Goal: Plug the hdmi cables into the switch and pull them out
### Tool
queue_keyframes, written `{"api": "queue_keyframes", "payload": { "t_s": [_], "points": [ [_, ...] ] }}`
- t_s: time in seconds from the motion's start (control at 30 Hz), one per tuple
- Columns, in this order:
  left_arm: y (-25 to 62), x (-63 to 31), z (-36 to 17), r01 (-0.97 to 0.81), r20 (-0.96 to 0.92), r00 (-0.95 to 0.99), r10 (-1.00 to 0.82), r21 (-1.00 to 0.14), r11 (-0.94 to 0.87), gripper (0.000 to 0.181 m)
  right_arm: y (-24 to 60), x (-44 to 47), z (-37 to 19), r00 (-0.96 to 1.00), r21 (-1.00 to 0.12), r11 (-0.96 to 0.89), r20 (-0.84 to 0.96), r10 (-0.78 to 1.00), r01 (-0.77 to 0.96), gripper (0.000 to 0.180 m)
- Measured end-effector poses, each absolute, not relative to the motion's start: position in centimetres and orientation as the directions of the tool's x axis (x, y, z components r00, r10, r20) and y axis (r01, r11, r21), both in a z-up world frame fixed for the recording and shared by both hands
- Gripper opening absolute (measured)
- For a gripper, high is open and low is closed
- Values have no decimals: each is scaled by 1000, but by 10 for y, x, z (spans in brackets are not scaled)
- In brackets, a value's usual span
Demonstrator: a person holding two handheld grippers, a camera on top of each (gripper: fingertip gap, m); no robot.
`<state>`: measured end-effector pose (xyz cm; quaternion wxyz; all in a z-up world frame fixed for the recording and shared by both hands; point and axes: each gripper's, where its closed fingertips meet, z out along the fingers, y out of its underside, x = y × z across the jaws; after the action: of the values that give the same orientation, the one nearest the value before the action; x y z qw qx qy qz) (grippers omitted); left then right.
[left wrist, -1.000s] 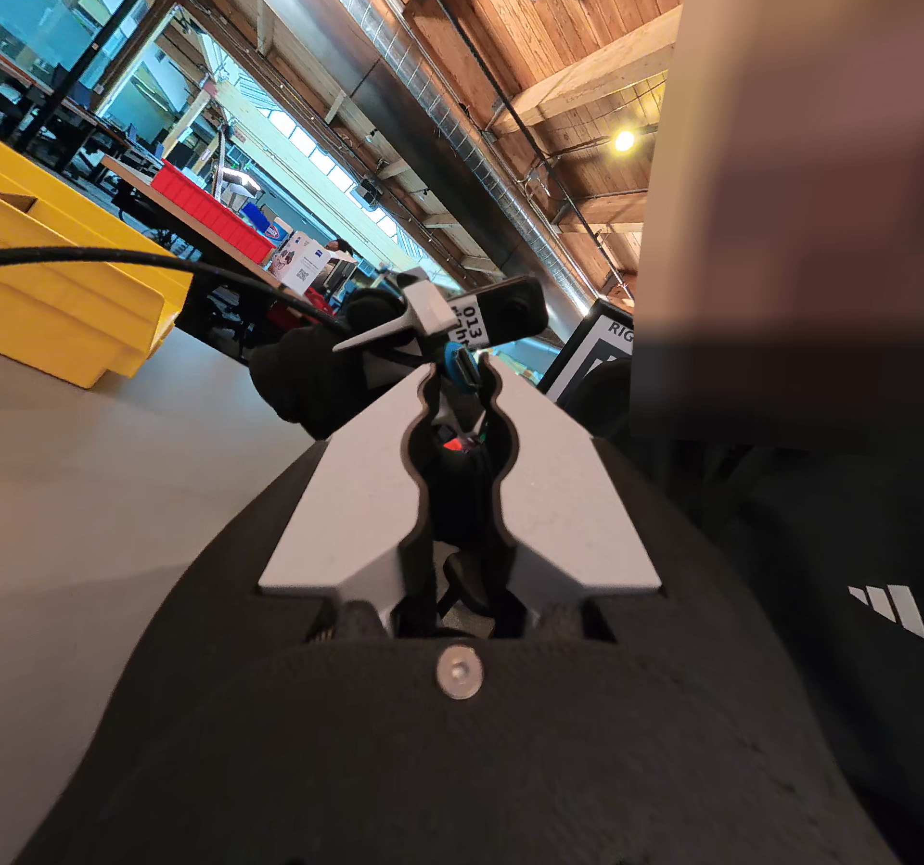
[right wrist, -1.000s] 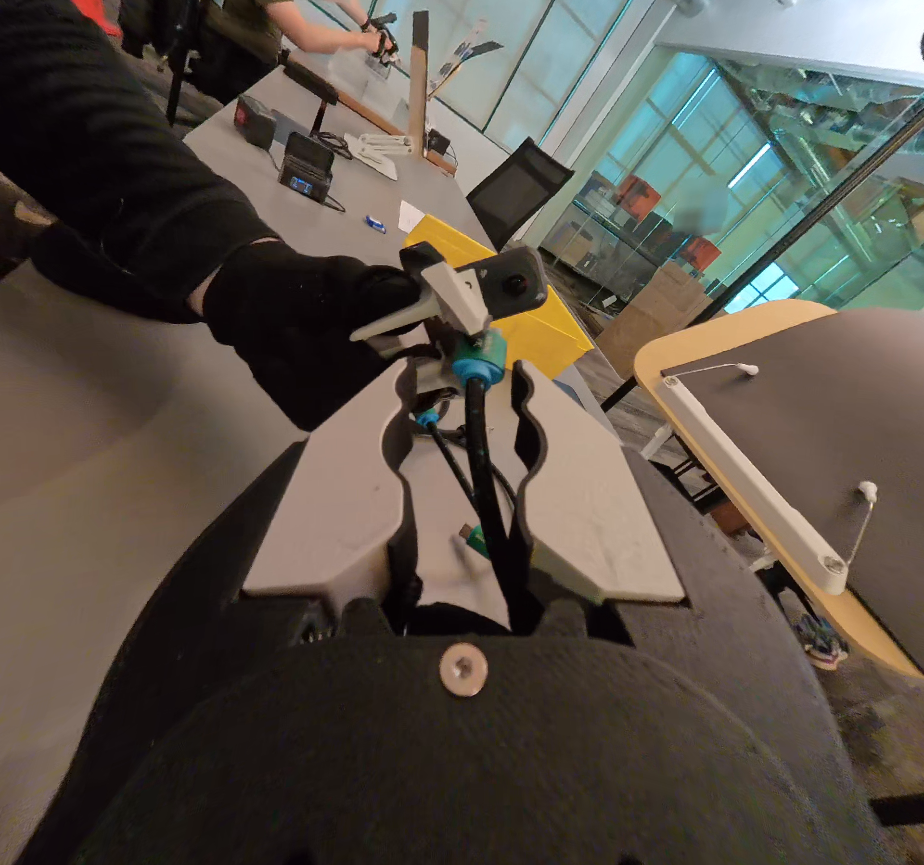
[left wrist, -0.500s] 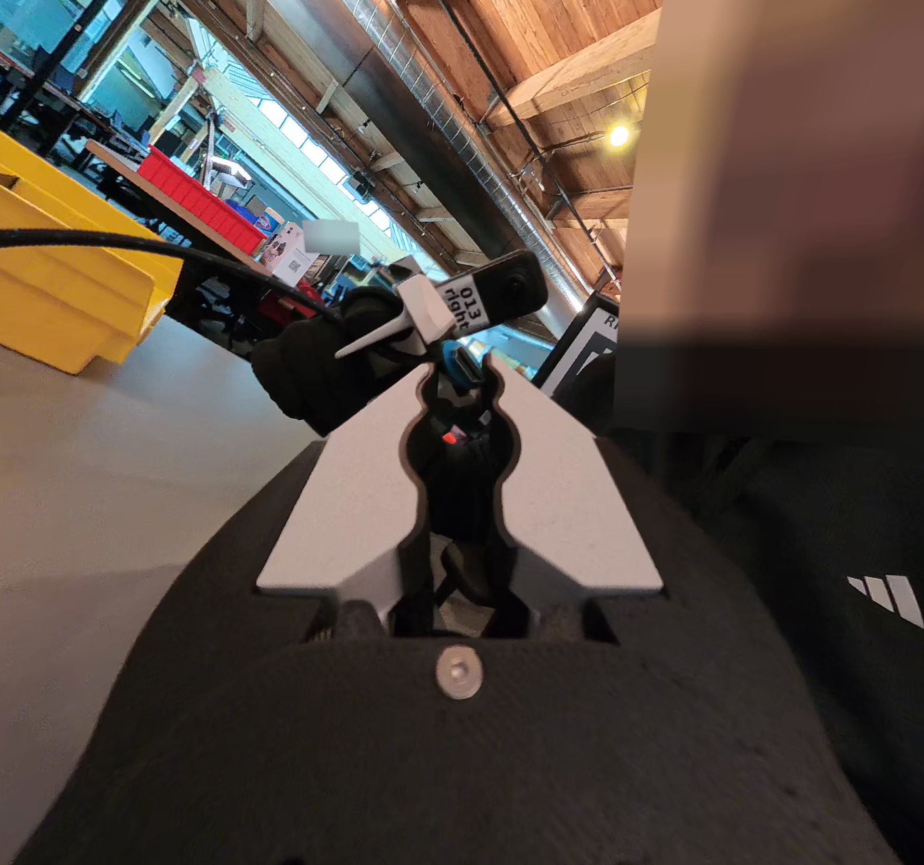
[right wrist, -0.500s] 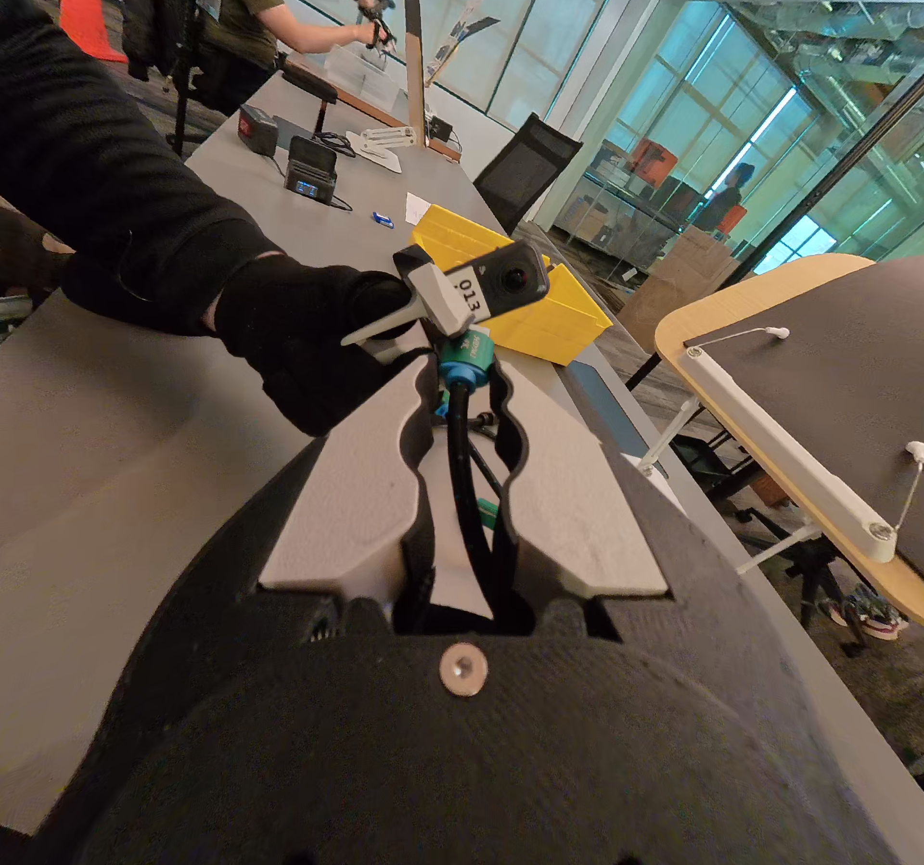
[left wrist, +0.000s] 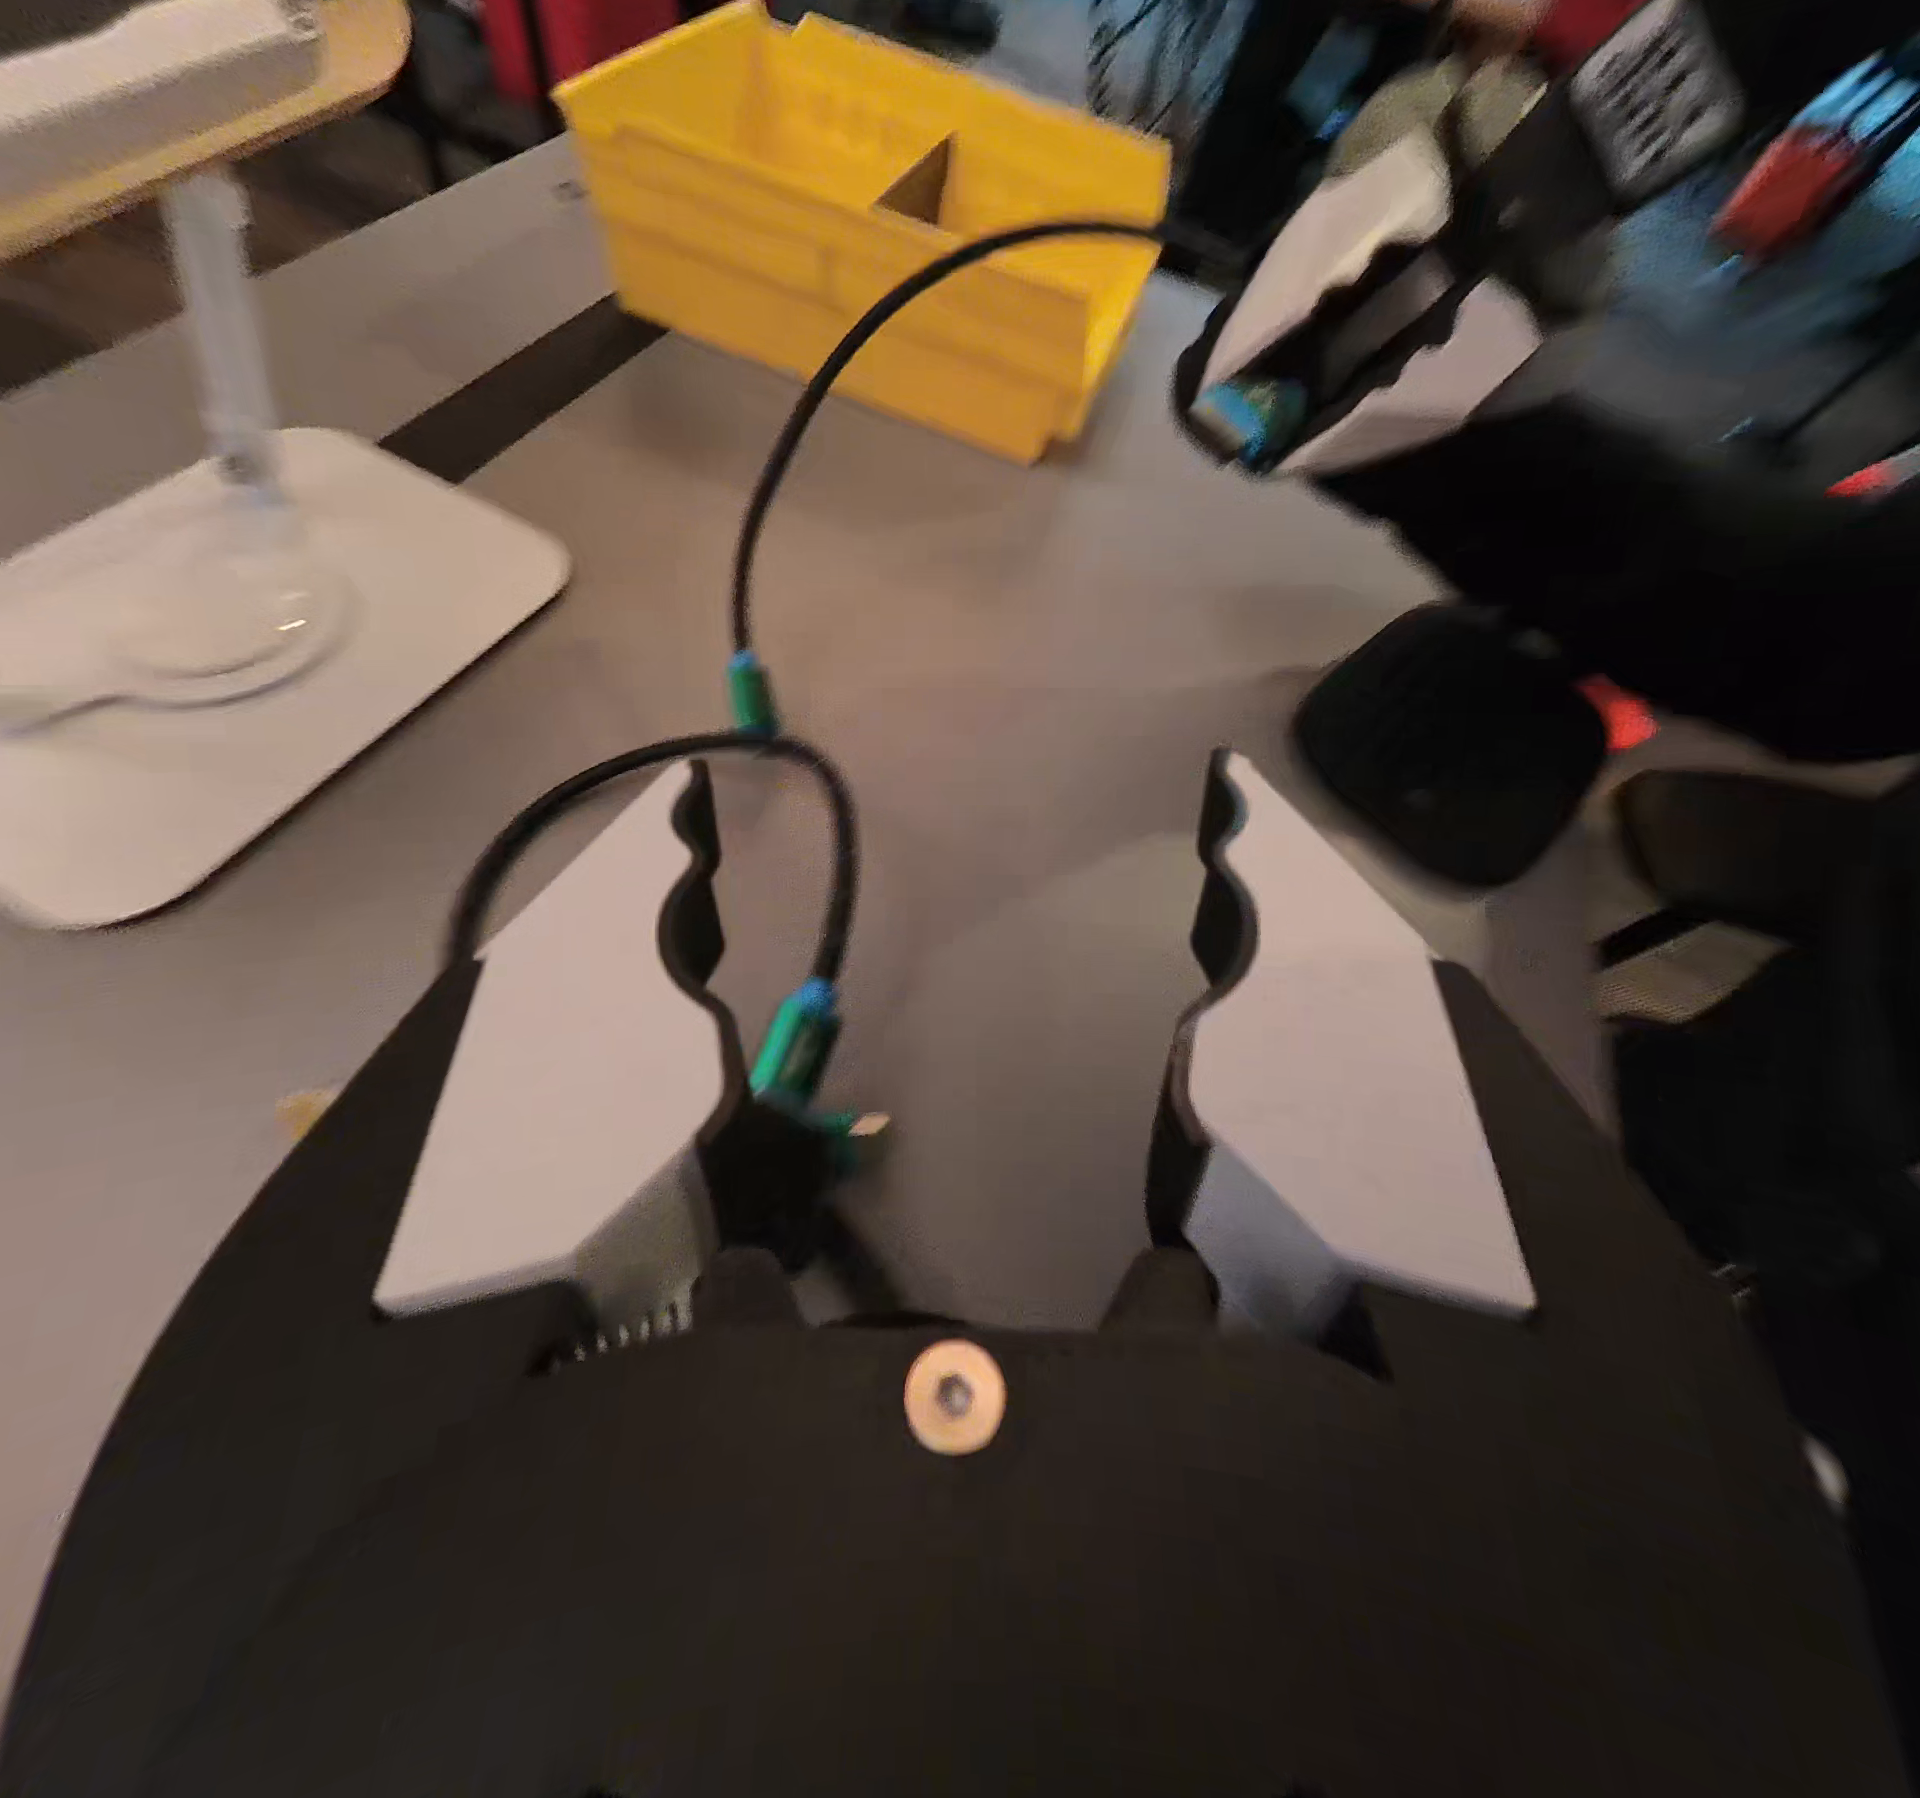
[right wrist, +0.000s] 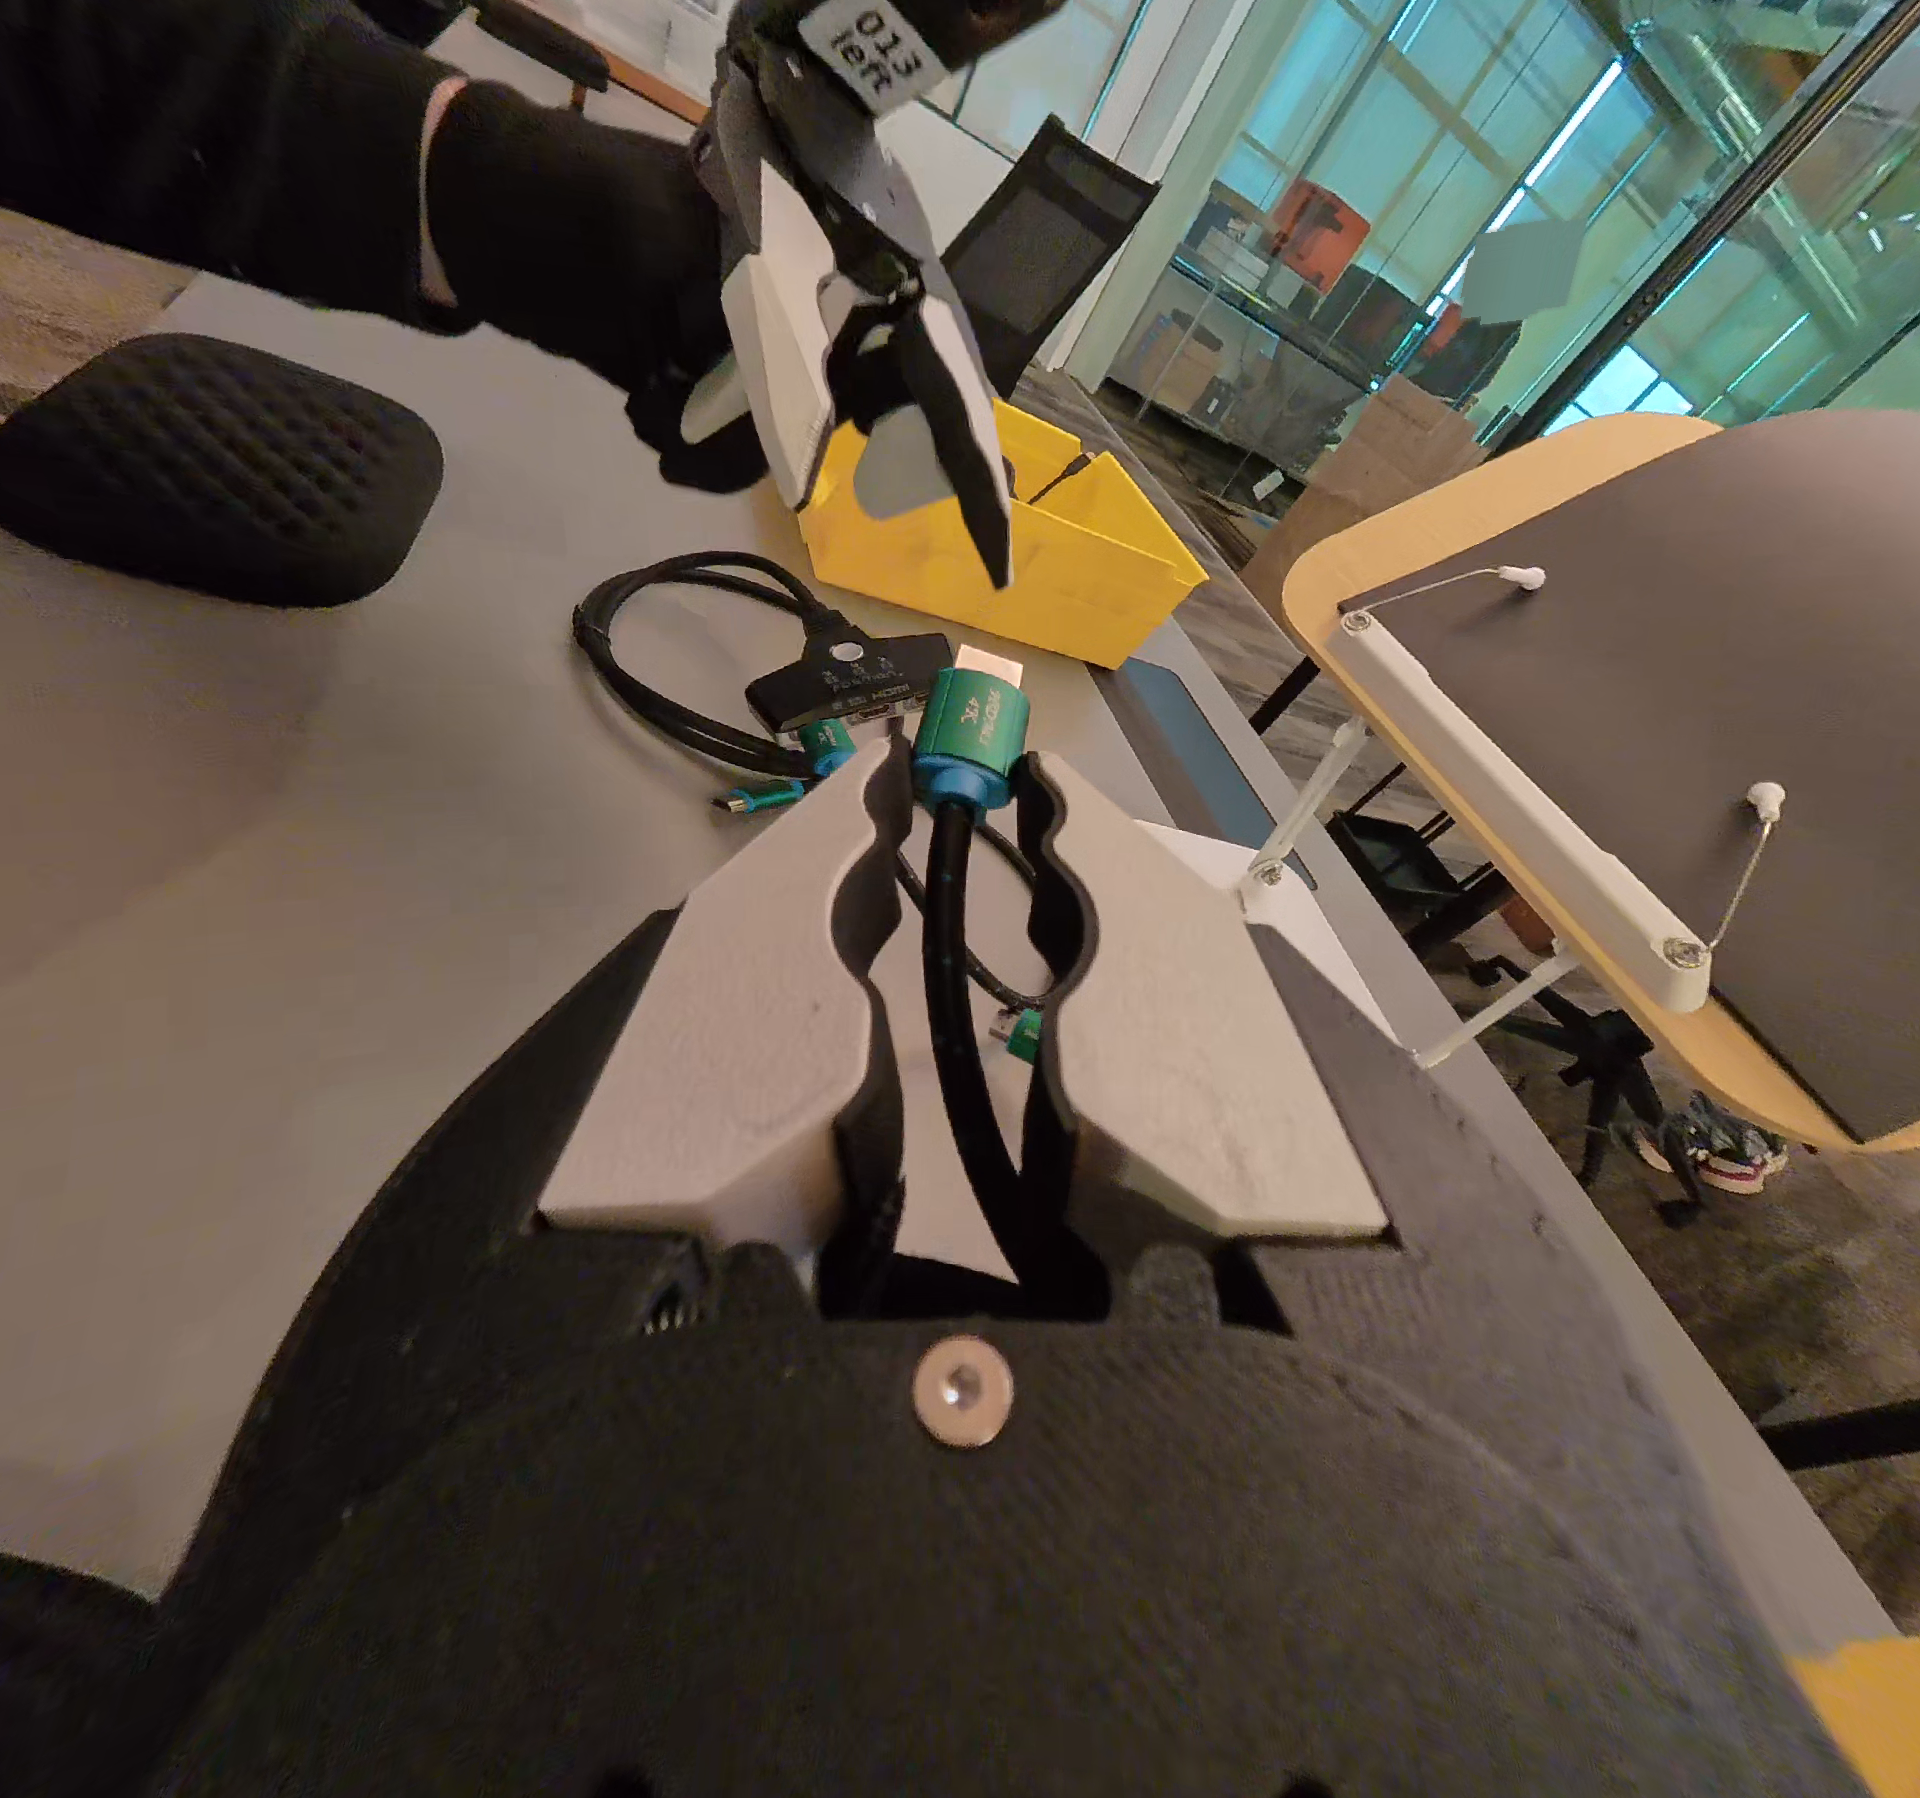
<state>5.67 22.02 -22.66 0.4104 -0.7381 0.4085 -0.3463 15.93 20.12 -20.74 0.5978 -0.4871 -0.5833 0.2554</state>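
My right gripper (right wrist: 961, 761) is shut on a green HDMI plug (right wrist: 971, 725), whose bare metal tip points at the black switch (right wrist: 852, 678). The switch lies on the grey table (right wrist: 416, 813). A second green plug (right wrist: 821, 740) sits at the switch's ports, and a third (right wrist: 764, 798) lies loose beside it. My left gripper (left wrist: 956, 772) is open and empty above the table. Under it are a green plug (left wrist: 795, 1031) and the switch (left wrist: 769, 1172), half hidden by the left finger. The left gripper also shows in the right wrist view (right wrist: 899, 538), and the right gripper in the left wrist view (left wrist: 1247, 418).
A yellow bin (left wrist: 862, 221) stands at the far table edge and also shows in the right wrist view (right wrist: 1039, 564). A white stand base (left wrist: 260, 626) sits to the left. A black chair cushion (left wrist: 1444, 740) is at the right. A black cable (left wrist: 831, 377) arcs over the table.
My left gripper opened, let go of the switch, and now points down at the table. The plug in my right gripper has come out of the switch, which now lies on the table.
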Motion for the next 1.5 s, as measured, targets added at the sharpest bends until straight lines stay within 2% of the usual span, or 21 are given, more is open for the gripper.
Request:
{"api": "queue_keyframes", "payload": {
  "t_s": [0.13, 0.27, 0.33, 0.5, 0.8, 1.2, 1.5],
  "points": [
    [237, 7, -270, -602, -115, 515, -849, -754, -263, 118, 204, 157, -213, 184, -879, 392, 447, 875, 270, 18],
    [236, -18, -322, -732, -178, 509, -842, -605, -314, 143, 206, 155, -219, 181, -884, 380, 435, 882, 273, 19],
    [236, -26, -344, -755, -175, 516, -839, -555, -349, 147, 207, 154, -221, 176, -884, 376, 432, 885, 278, 18],
    [237, -24, -372, -749, -124, 541, -832, -522, -409, 134, 209, 153, -225, 170, -883, 371, 428, 888, 287, 18],
    [244, -18, -384, -730, -99, 563, -820, -523, -439, 95, 211, 145, -228, 140, -864, 395, 453, 881, 311, 18],
    [233, -9, -365, -785, -66, 441, -895, -512, -349, 93, 223, 132, -227, 64, -796, 468, 529, 847, 384, 18],
    [229, 2, -341, -800, -10, 353, -935, -521, -297, 93, 238, 94, -220, -52, -759, 533, 556, 829, 374, 18]
  ]
}}
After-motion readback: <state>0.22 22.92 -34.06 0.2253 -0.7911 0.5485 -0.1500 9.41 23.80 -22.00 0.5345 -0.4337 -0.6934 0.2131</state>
